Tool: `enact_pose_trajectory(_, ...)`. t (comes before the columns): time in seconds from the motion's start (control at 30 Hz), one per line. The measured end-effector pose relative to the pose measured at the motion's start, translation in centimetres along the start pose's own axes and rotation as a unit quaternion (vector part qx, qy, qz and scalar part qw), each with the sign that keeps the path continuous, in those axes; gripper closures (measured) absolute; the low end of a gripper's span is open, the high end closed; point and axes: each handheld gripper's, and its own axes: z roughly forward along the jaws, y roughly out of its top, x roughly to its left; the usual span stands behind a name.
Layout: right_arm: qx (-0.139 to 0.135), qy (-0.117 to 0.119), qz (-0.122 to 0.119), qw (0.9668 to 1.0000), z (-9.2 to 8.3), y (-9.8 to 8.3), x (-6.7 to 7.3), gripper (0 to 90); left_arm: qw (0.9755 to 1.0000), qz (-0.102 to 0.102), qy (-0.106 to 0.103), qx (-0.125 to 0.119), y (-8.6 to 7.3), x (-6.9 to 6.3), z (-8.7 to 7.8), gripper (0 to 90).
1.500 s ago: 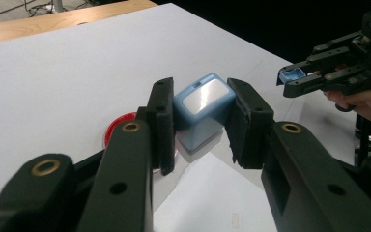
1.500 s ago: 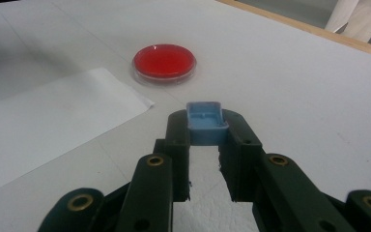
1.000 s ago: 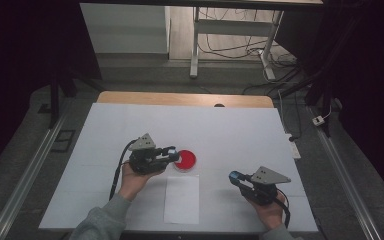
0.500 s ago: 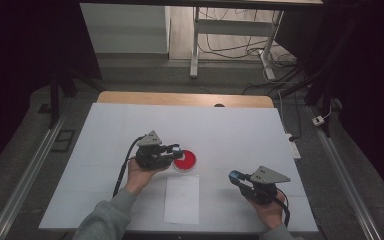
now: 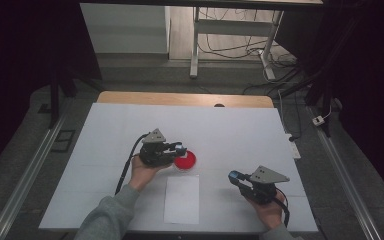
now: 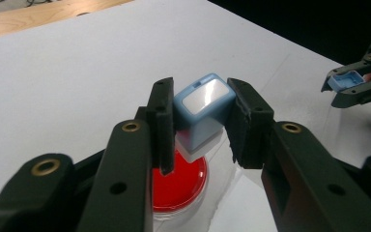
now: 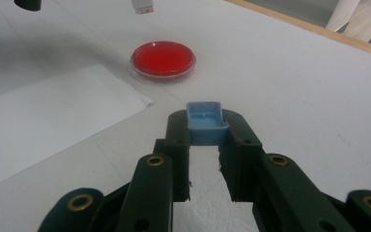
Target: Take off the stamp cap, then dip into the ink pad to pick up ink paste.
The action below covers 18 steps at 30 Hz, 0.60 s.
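My left gripper point(image 6: 200, 123) is shut on a blue stamp point(image 6: 204, 108) with a white base and a pale panel on top. It holds the stamp tilted just above the near edge of a round red ink dish point(image 6: 178, 186). In the high view this gripper point(image 5: 180, 148) sits at the left rim of the dish point(image 5: 185, 160). My right gripper point(image 7: 205, 133) is shut on a small blue cap point(image 7: 204, 121), its hollow side up, and hovers low over the table at the right point(image 5: 234, 176). The dish point(image 7: 163, 58) lies beyond it.
A white sheet of paper point(image 5: 182, 198) lies flat near the front edge, between the two hands. The white tabletop point(image 5: 240, 125) ends in a wooden strip point(image 5: 180, 98) at the back. Dark floor and table legs lie beyond.
My left gripper has shifted a little to the right with the stamp, closer over the red dish. The right gripper has stayed put.
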Motion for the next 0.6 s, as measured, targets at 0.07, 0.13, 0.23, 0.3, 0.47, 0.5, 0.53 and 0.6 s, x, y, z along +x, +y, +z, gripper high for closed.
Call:
enact_pose_trajectory(0.07,0.002,-0.001,-0.001,1.0000,0.0,0.0,0.0,73.9,1.0000,0.000,0.001,0.002,0.0,0.1,0.1,65.3)
enact_pose_trajectory(0.13,0.002,-0.001,0.001,1.0000,-0.1,0.0,0.0,73.9,1.0000,0.001,0.002,0.005,-0.1,0.2,0.2,65.3)
enact_pose_trajectory(0.23,0.002,-0.001,0.001,1.0000,0.0,0.0,0.0,73.8,0.9999,0.002,0.003,0.010,-0.2,0.3,0.5,65.3)
enact_pose_trajectory(0.3,0.002,0.001,0.001,1.0000,0.0,0.0,0.0,73.9,0.9999,0.003,0.004,0.012,-0.3,0.4,0.6,65.3)
enact_pose_trajectory(0.47,0.003,0.000,0.000,1.0000,0.0,0.0,0.0,73.8,0.9998,0.000,0.005,0.017,-0.4,0.7,0.9,65.3)
enact_pose_trajectory(0.5,0.001,0.001,0.001,1.0000,0.0,0.0,0.0,73.8,0.9998,0.000,0.006,0.018,-0.5,0.8,1.0,65.3)
enact_pose_trajectory(0.53,0.000,0.001,0.001,1.0000,0.0,0.0,0.0,73.8,0.9998,-0.001,0.005,0.019,-0.5,0.8,1.0,65.3)
enact_pose_trajectory(0.6,0.003,0.000,0.001,1.0000,0.0,0.0,0.0,73.8,0.9998,-0.001,0.006,0.021,-0.5,0.9,1.2,65.3)
